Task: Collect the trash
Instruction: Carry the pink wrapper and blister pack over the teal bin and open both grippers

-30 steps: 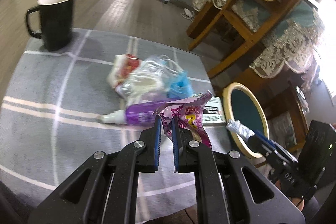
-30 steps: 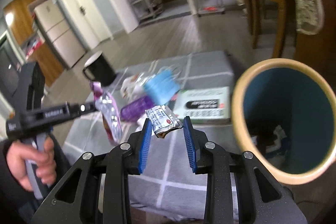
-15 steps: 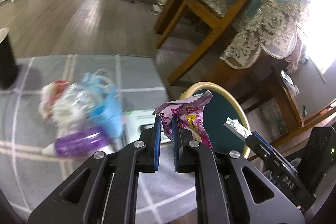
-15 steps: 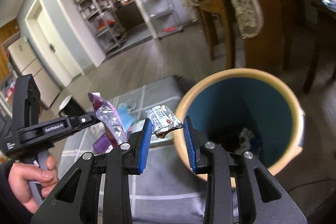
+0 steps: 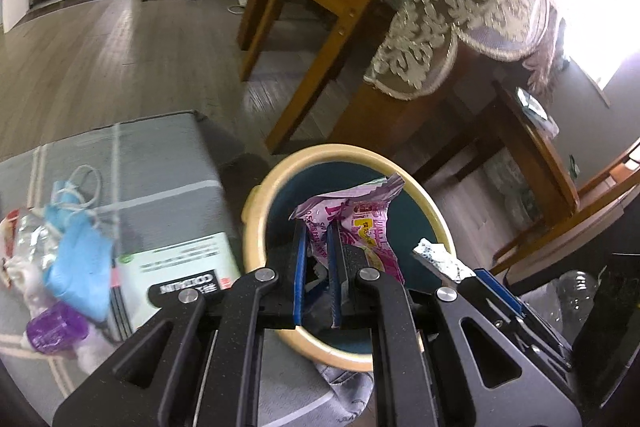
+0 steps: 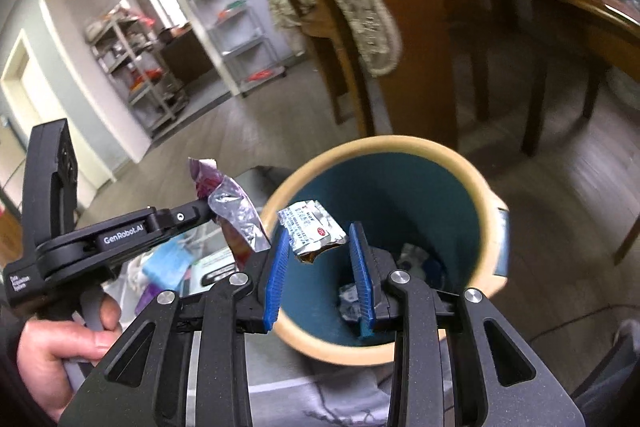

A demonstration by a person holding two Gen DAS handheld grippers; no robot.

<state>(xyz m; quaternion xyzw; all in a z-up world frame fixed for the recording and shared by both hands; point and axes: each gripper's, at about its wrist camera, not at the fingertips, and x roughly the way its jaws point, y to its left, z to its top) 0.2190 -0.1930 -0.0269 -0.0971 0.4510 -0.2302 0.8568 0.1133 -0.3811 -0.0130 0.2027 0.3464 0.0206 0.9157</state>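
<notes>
Pinching wrappers, both tools [image 5: 316, 227] [image 6: 318, 247] hang over the bin [image 6: 486, 203]; table clutter [image 5: 76, 259] blurred, maybe a mask

A wooden chair with a lace-edged teal cover [image 5: 452, 7] stands on the grey plank floor [image 5: 120, 55] beyond the tool. White metal shelving racks [image 6: 132, 67] line the far wall, up and left of it.

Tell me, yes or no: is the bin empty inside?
No. In the right wrist view, crumpled scraps lie at the bottom of the bin.
</notes>
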